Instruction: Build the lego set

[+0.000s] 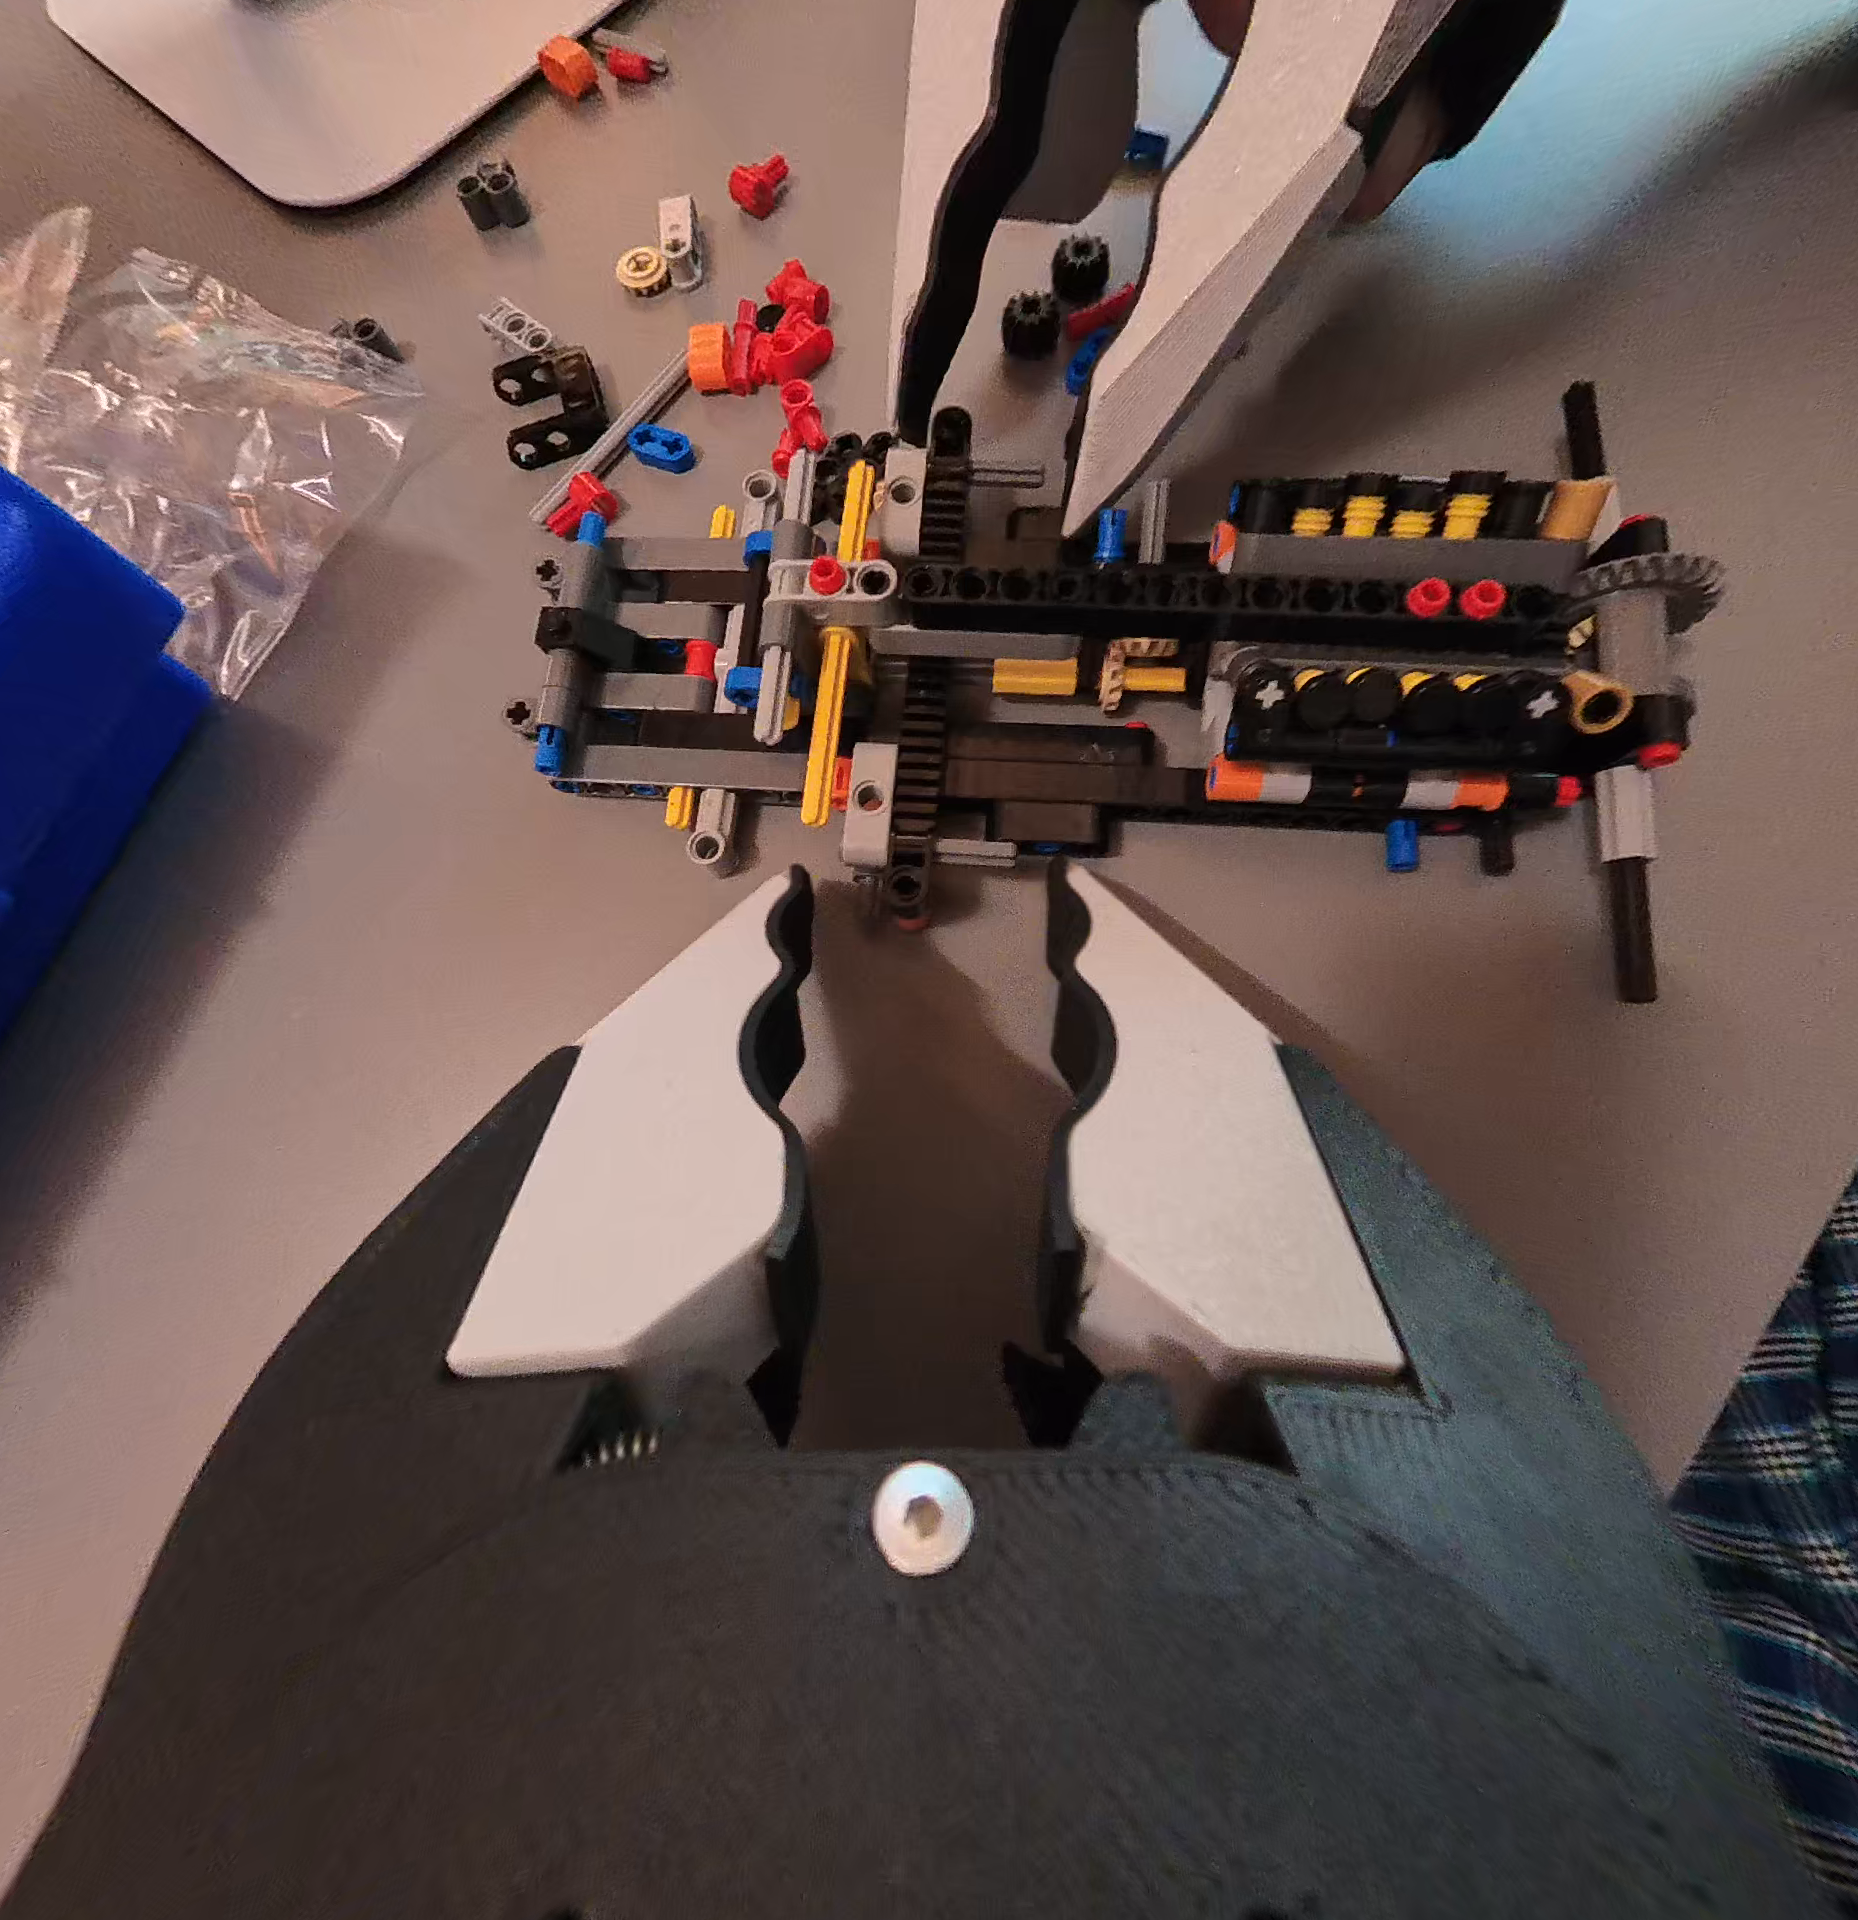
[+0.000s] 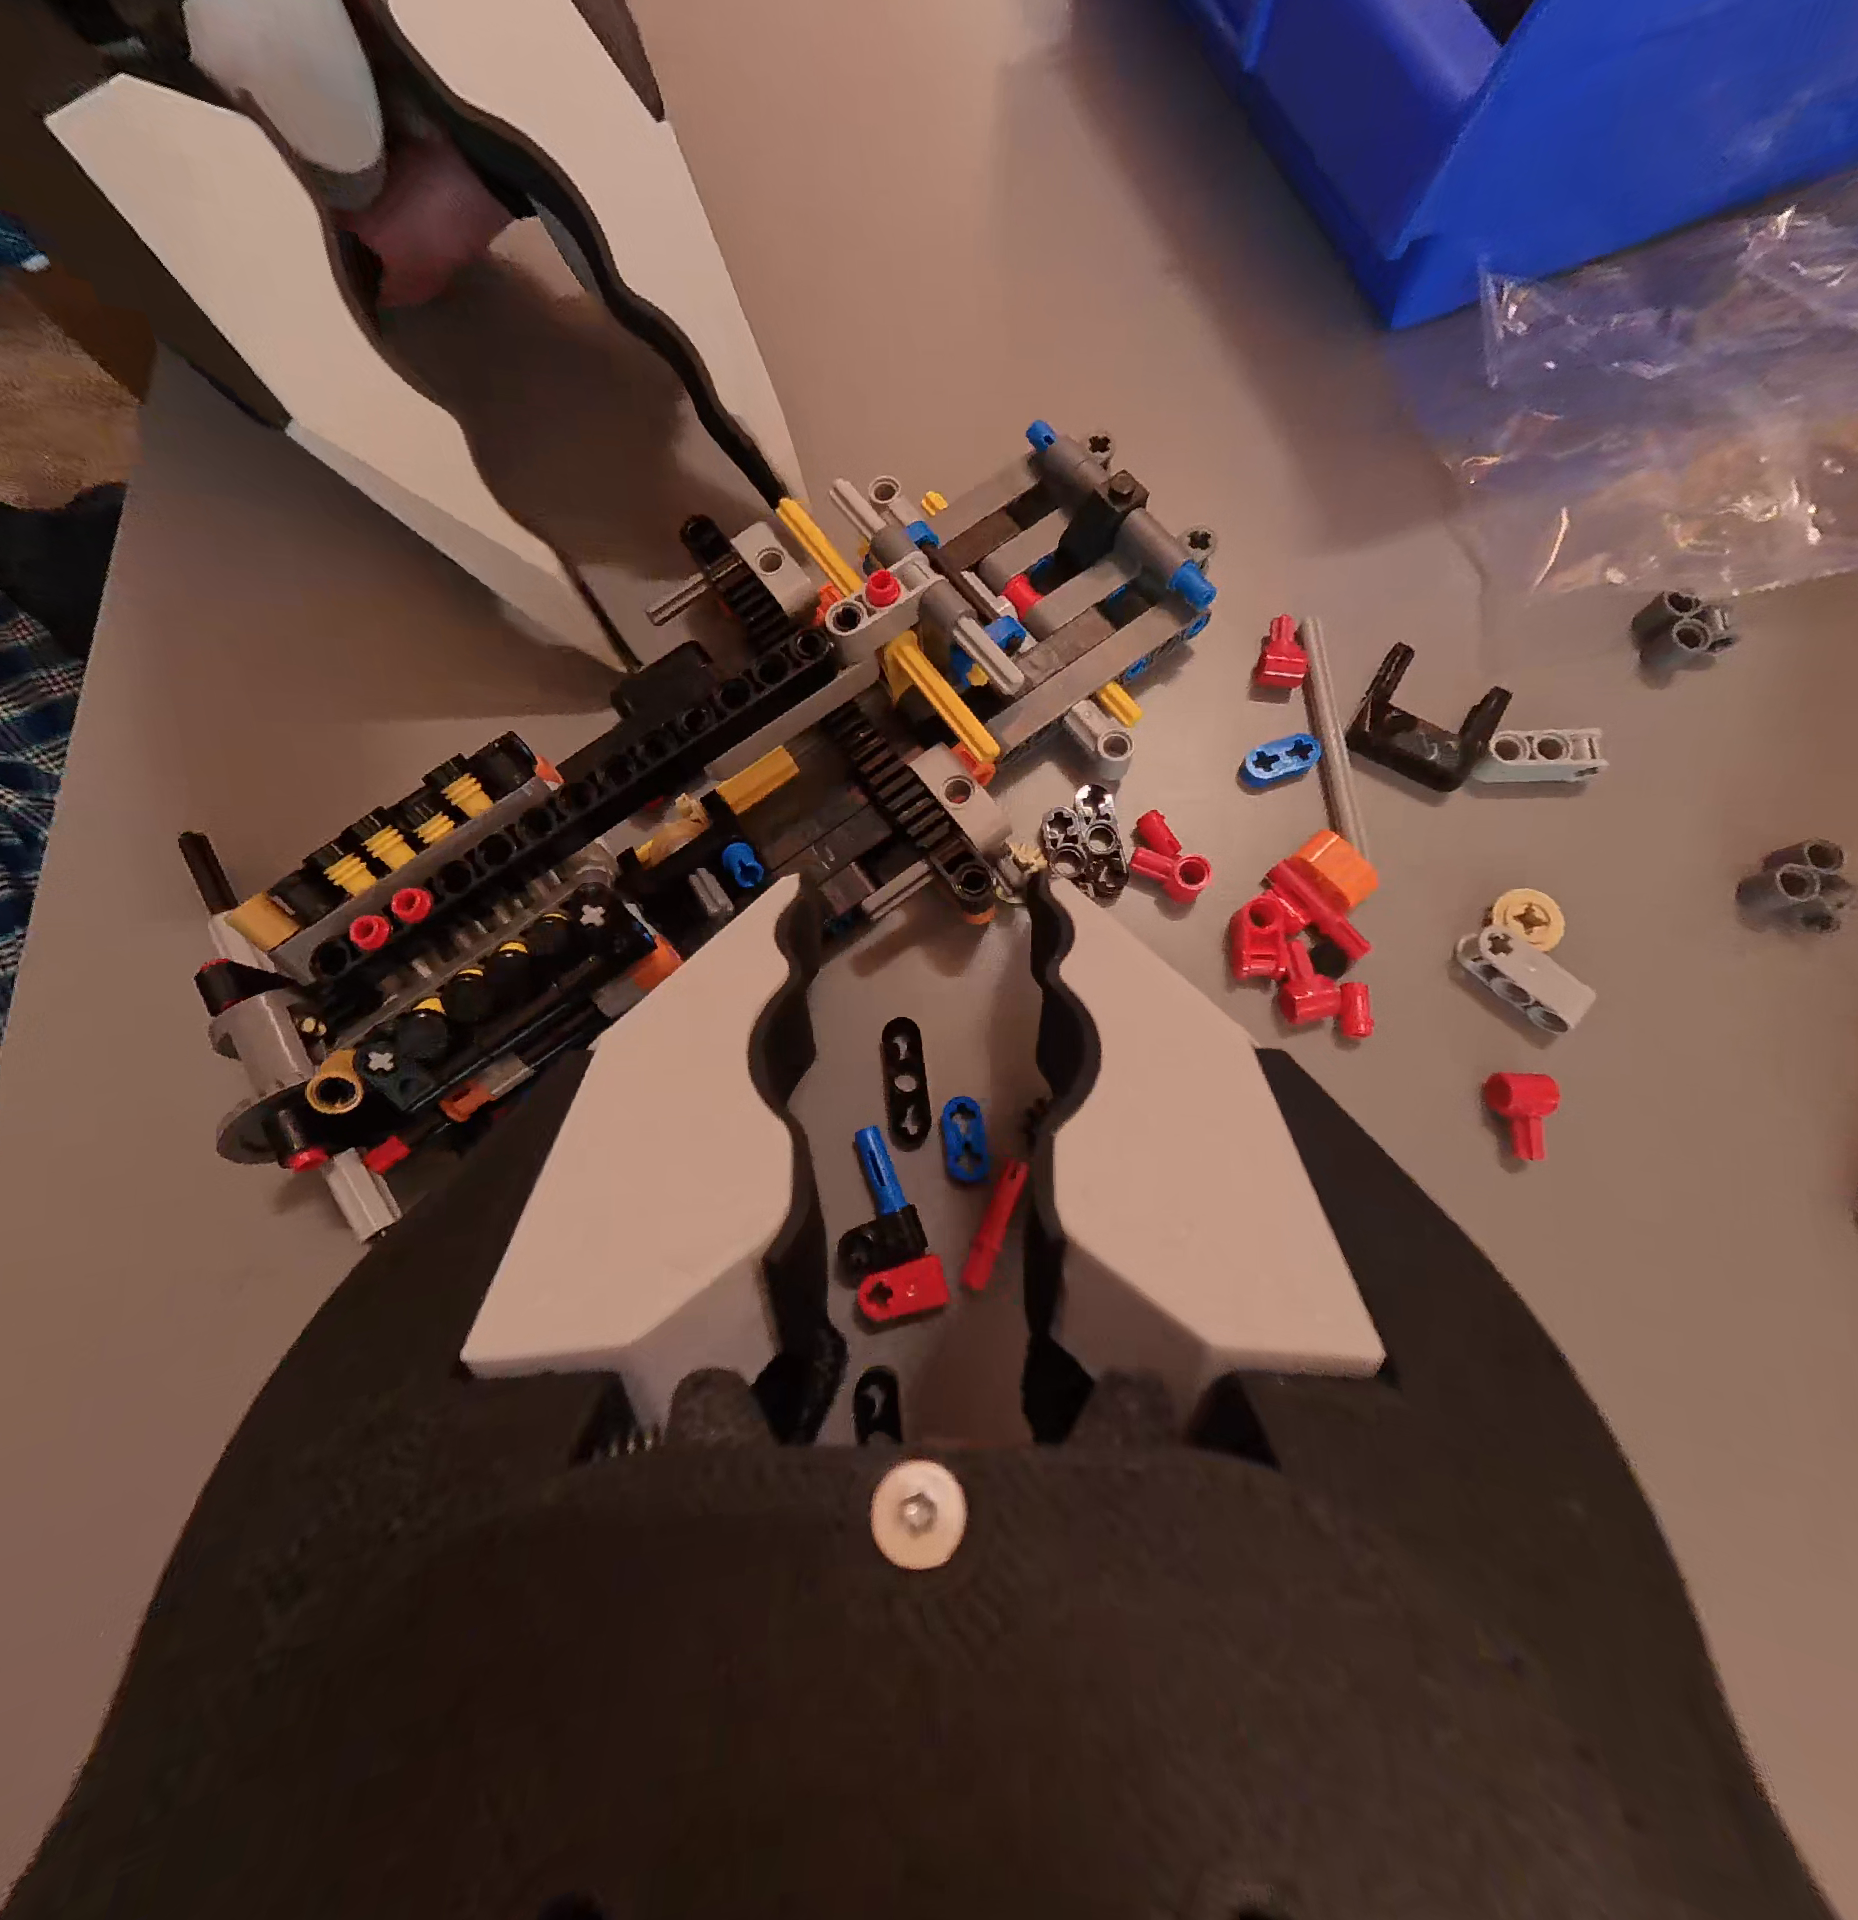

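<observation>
My left gripper (image 1: 925, 904) sits with jaws apart, empty, just beside the near edge of the lego chassis (image 1: 1060, 665) lying flat mid-table; my right gripper (image 2: 914, 904) is likewise spread and holding nothing, tips against the opposite side. If I squeeze from both sides, I reckon the one black rack (image 1: 920, 748) could pop loose or the chassis slide. I count two black gears (image 1: 1055, 291), one blue link (image 1: 662, 447), one clear bag (image 1: 177, 405), one blue bin (image 1: 63, 707)
</observation>
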The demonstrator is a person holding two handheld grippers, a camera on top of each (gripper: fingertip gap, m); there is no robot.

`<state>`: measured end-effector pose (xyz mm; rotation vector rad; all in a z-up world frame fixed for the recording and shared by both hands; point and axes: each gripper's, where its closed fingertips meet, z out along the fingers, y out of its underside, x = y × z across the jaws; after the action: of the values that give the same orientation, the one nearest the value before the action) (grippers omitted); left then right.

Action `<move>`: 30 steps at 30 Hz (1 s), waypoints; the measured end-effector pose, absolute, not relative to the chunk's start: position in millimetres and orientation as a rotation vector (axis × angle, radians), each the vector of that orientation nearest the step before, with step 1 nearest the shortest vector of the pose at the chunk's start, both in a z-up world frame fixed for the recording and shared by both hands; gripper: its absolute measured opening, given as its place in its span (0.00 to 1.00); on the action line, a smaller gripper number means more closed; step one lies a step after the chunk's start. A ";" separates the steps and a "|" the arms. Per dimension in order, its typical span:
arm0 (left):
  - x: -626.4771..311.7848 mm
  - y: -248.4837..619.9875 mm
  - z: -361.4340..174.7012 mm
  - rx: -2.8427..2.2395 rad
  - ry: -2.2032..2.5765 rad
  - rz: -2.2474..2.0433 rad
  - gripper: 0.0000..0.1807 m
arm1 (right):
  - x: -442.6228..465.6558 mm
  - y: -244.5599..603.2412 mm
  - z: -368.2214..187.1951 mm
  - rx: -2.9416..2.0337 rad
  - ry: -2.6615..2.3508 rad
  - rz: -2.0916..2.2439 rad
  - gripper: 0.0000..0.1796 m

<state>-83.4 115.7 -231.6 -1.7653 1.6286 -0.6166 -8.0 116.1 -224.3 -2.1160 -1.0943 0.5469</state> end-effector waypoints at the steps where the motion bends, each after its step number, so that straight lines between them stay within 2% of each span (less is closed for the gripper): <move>1: -82.8 114.5 -231.2 -1.777 1.624 -0.637 0.25 | -7.8 115.6 -224.9 -2.121 -1.096 0.554 0.21; 4: -81.2 114.1 -232.6 -1.790 1.625 -0.636 0.24 | -9.1 114.3 -226.6 -2.157 -1.070 0.608 0.24; 9: -78.9 114.6 -234.3 -1.799 1.627 -0.619 0.18 | -10.2 116.1 -225.8 -2.153 -1.073 0.596 0.22; 15: -77.6 115.1 -232.1 -1.789 1.615 -0.622 0.17 | -12.1 119.5 -221.9 -2.125 -1.083 0.556 0.16; 30: -89.9 119.5 -225.9 -1.772 1.618 -0.574 0.17 | -25.2 119.8 -209.4 -2.095 -1.078 0.522 0.18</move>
<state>-89.9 119.5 -225.9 -1.7725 1.6180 -0.5738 -25.2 119.8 -209.4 -2.0951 -1.0779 0.5217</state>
